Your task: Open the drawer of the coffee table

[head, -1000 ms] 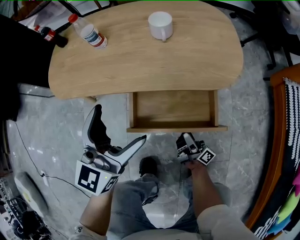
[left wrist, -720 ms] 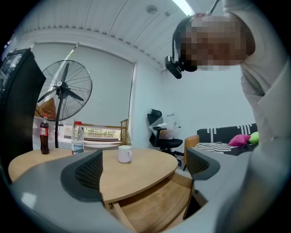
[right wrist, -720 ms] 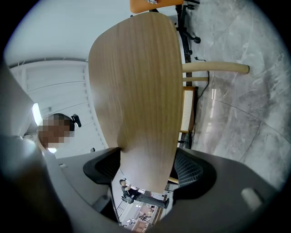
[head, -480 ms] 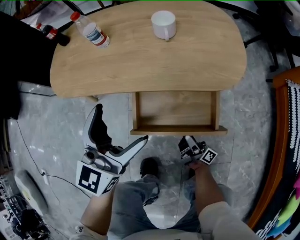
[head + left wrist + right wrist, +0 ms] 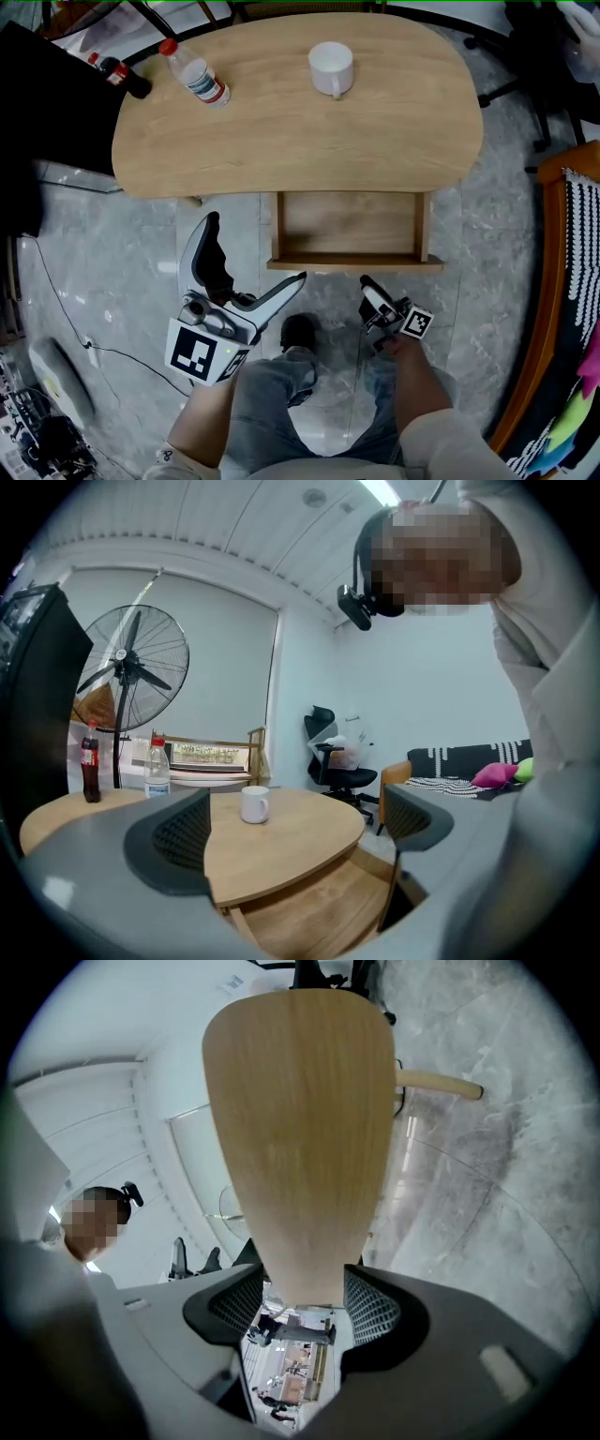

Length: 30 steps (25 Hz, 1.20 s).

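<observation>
The drawer (image 5: pixel 349 225) stands well out from under the bench (image 5: pixel 300 122), the task apparently done; the right tool (image 5: pixel 368 284), just clear of the drawer front, is closing on nothing; the left tool (image 5: pixel 255 251) hangs wide open and empty, left of the drawer.

The light wooden drawer (image 5: pixel 347 225) is standing pulled out from under the near edge of the oval surface (image 5: pixel 300 112), right of its middle, showing its bare bottom.
</observation>
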### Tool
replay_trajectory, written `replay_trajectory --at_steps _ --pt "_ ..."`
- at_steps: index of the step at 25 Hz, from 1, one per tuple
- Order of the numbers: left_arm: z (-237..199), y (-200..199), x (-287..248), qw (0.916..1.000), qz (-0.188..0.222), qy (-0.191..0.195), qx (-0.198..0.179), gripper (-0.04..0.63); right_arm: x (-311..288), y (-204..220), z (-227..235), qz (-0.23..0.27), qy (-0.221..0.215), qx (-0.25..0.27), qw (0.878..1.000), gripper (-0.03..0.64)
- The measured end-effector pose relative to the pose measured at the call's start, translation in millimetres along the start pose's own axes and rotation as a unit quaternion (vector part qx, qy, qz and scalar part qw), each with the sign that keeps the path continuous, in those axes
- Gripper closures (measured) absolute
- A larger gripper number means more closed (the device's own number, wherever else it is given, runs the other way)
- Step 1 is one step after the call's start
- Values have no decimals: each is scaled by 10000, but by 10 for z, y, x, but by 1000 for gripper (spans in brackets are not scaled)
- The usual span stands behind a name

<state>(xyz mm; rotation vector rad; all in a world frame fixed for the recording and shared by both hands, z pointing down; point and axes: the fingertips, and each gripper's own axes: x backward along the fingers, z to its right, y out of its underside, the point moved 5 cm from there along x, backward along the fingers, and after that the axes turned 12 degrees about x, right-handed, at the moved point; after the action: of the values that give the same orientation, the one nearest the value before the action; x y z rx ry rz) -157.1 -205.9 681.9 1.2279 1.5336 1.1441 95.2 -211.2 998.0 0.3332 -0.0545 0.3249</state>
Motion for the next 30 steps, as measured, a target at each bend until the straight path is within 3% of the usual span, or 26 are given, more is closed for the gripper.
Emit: replay_trajectory --at_steps 4,8,14,20,26,30 --pt "113 -362 -21 10000 -56 -6 58 32 -71 -216 -656 -273 -245 213 9991 347" --pt "272 -858 -88 9999 -111 65 115 31 -436 -834 -1704 -692 -758 1405 9848 345" --pt "569 -1952 -151 9997 37 234 87 32 -979 -1840 -3590 -934 -1292 3305 9302 342" --pt "972 -3223 -152 9976 385 566 -78 31 -1233 -2637 -5378 -619 -1111 4799 8681 342" --pt "1292 -4287 -40 9937 732 803 -287 32 -1323 -3184 -6901 -236 -805 5821 8087 342" --pt "1447 -4843 69 9916 835 905 -408 34 -1390 -3351 -7568 -113 -705 6169 7838 353"
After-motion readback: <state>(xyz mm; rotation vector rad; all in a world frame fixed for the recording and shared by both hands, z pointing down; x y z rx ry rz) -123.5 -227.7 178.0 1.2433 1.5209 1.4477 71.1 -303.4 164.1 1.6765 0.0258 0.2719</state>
